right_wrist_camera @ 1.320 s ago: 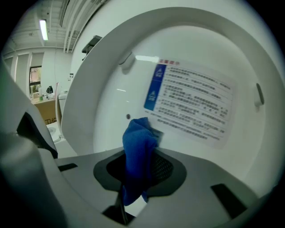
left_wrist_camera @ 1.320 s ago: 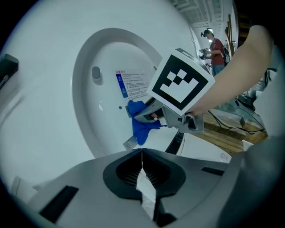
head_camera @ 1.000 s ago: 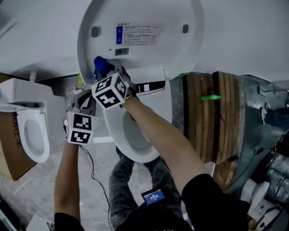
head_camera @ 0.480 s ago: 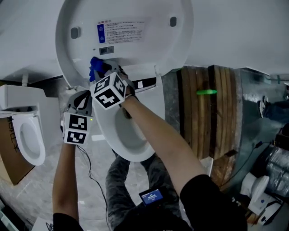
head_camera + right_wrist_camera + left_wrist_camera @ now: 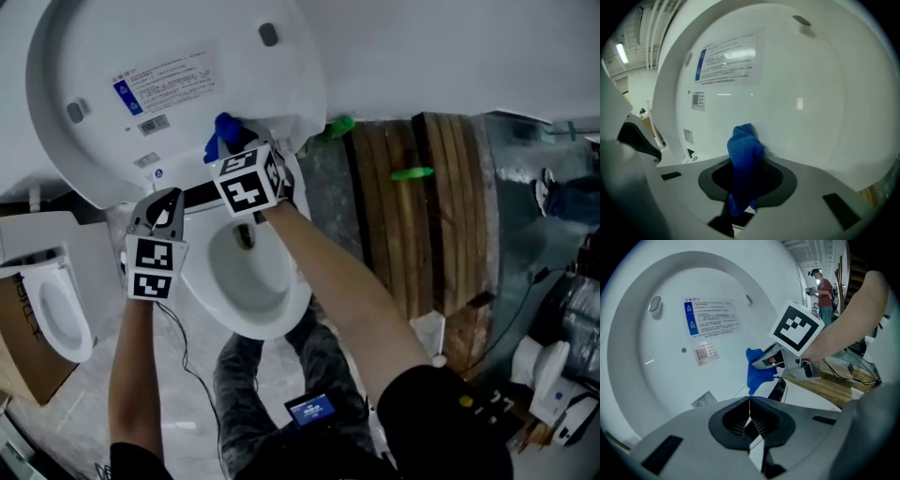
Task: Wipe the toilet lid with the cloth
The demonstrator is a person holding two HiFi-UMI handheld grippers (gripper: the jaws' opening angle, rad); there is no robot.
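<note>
Lid (image 5: 234, 103): stood up open, long way up and down. Right gripper (image 5: 746, 183): pinched blue cloth (image 5: 745, 145), maybe pressed on lid. Left gripper (image 5: 750, 416): shut tight, held nothing.

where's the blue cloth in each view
Head view: cloth upper left of centre, against the raised lid.
Left gripper view: cloth at centre, in the right gripper.
Right gripper view: cloth at lower centre, between the jaws.
Shared landmark: the lid's printed label.
</note>
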